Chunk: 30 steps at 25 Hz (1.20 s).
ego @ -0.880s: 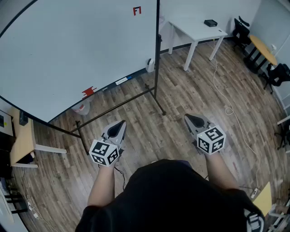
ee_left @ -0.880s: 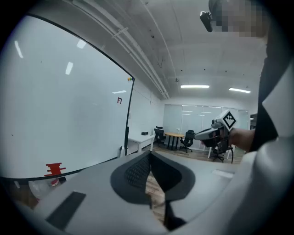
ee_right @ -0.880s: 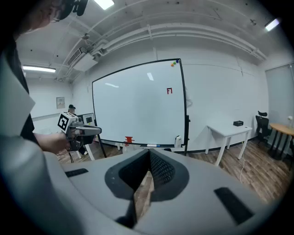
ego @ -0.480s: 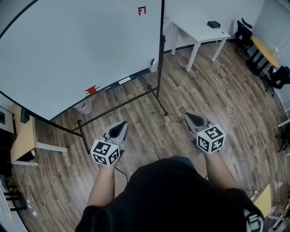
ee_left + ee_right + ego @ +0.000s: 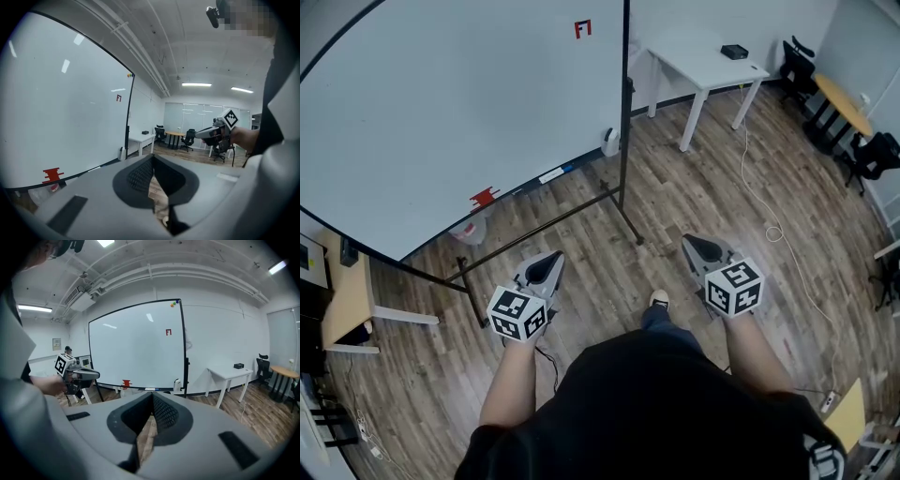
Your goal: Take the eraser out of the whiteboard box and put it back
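Wood-plank flooring [image 5: 694, 187] runs through an office room, with a large whiteboard [image 5: 441, 103] on a black stand [image 5: 623, 187] ahead and to the left of the person. On the board's lower edge, left of centre, sits a red whiteboard box [image 5: 484, 196]; the eraser cannot be told apart from the box at this range. Further right on the same edge lies a small white-and-blue item [image 5: 551, 172], and a small red mark [image 5: 583, 25] shows near the board's upper right corner. To the right of the board a white table [image 5: 705, 64] stands by the wall and carries a small black object [image 5: 734, 49]. Black office chairs [image 5: 799, 56] and a round wooden table [image 5: 844, 101] occupy the far right corner, and a white cable [image 5: 769, 202] trails across the floor. The left gripper [image 5: 551, 258] and the right gripper [image 5: 690, 246] are held out in front of the person's body, side by side in the head view, both tilted slightly downward. They are well apart from each other and from the board and its box. The left gripper's jaws are pressed together at the tips with nothing between them; only floor shows through the gap behind the tips. The right gripper's jaws likewise meet at the tips, with nothing pinched. One shoe [image 5: 658, 300] shows on the floor between the two grippers.
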Tool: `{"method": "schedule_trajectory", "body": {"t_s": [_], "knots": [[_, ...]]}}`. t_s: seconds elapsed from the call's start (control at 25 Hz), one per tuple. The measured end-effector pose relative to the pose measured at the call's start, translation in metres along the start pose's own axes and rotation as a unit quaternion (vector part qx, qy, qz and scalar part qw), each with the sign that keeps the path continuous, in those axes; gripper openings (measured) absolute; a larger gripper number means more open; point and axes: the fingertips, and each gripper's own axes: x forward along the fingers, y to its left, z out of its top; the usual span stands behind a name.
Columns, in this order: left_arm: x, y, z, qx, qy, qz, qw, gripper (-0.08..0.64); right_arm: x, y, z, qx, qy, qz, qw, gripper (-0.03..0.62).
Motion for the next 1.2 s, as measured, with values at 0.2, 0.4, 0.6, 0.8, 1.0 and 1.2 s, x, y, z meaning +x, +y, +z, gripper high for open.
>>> {"method": "schedule_trajectory", "body": {"t_s": [0.2,0.4,0.6,0.8,1.0,1.2], "knots": [[0.015,0.0,-0.001,0.004,0.009,-0.002,1.0,0.014,0.005,-0.014,-0.001,-0.003,0.005,-0.006,1.0,-0.005],[0.027,0.005,-0.001,-0.003,0.016,0.003,0.9999,0.014,0.012,-0.025,0.001,-0.009,0.012,-0.002,1.0,-0.005],[0.047,0.008,0.0,-0.004,0.023,0.005,0.9997,0.014,0.022,-0.046,0.0,-0.005,0.013,-0.003,1.0,-0.005],[0.068,0.008,0.0,-0.01,0.033,0.005,0.9994,0.014,0.031,-0.066,-0.004,0.002,0.019,0.002,1.0,-0.005],[0.088,0.009,-0.005,-0.017,0.044,0.011,0.9988,0.014,0.041,-0.084,-0.01,0.011,0.026,0.008,1.0,-0.005],[0.11,0.01,-0.009,-0.023,0.054,0.014,0.9982,0.014,0.051,-0.103,-0.012,0.013,0.03,0.016,0.999,-0.005]]}}
